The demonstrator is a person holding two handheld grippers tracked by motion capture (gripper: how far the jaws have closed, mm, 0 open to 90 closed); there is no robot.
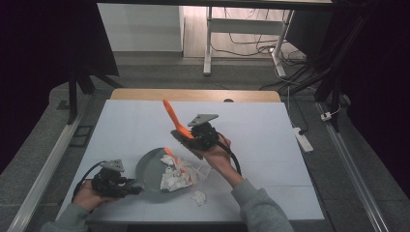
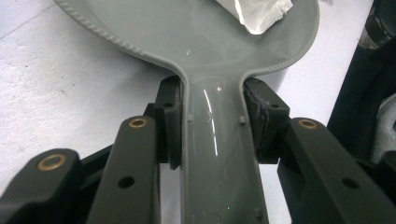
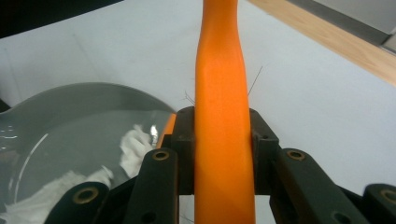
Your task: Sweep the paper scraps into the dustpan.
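A grey dustpan [image 1: 147, 169] lies on the white table near the front. My left gripper [image 1: 131, 188] is shut on its handle [image 2: 215, 149], one black pad on each side. Crumpled white paper scraps [image 1: 176, 178] are heaped in the pan's right half. My right gripper [image 1: 193, 137] is above the pan's far right rim, shut on a brush. The brush's orange handle [image 1: 170, 113] slants up and away to the left, and its dark bristles [image 1: 186, 144] hang below the hand. In the right gripper view the orange handle [image 3: 222, 93] runs straight up between the jaws, with the pan [image 3: 70, 116] at lower left.
One loose paper scrap [image 1: 199, 197] lies on the table [image 1: 270, 140] just in front of the pan. A wooden strip [image 1: 193, 94] borders the table's far edge. On the floor to the right lie a white power strip [image 1: 302, 137] and cables.
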